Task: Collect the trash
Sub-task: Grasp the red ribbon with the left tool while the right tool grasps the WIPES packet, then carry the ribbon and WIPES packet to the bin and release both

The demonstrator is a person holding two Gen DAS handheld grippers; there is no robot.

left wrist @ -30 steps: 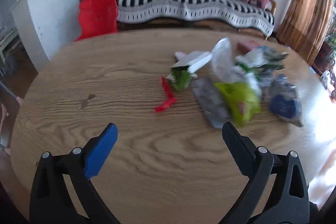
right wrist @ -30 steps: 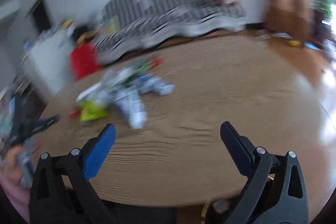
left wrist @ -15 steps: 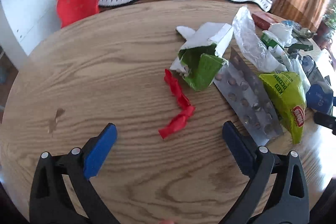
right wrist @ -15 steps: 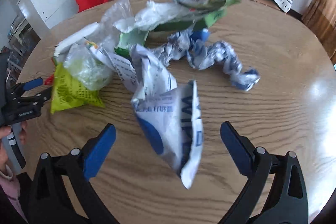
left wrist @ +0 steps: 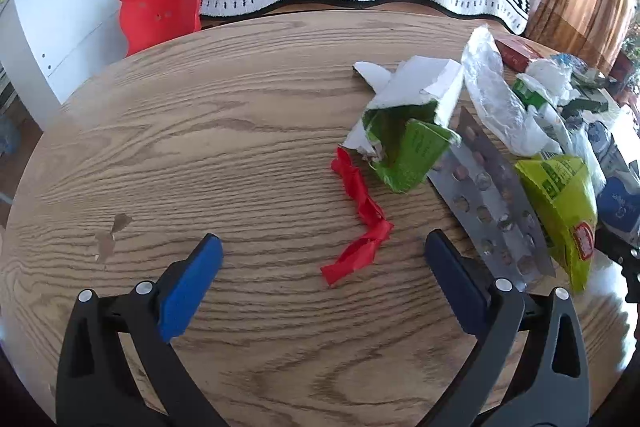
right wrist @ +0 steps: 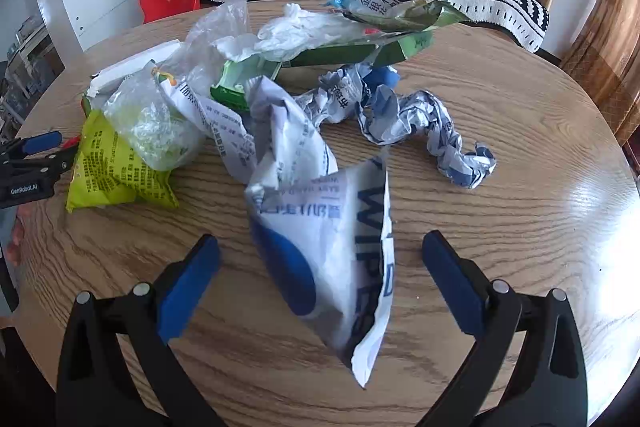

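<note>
My left hand-held gripper (left wrist: 322, 277) is wide apart and holds nothing; the twisted red plastic strip (left wrist: 360, 217) lies on the round wooden desk (left wrist: 200, 147) between its fingers. My right hand-held gripper (right wrist: 320, 277) is also wide and empty, with the white and blue wipes packet (right wrist: 332, 247) between its fingers. Farther, the trash lies in one heap: a silver blister sheet (left wrist: 492, 199), a yellow-green snack bag (right wrist: 108, 163), a torn green carton (left wrist: 404, 143), and a crumpled blue-white wrapper (right wrist: 420, 123) at the right. I think the thin strip can slip when I close, because it lies flat. The light packet can slide away on the smooth wood.
</note>
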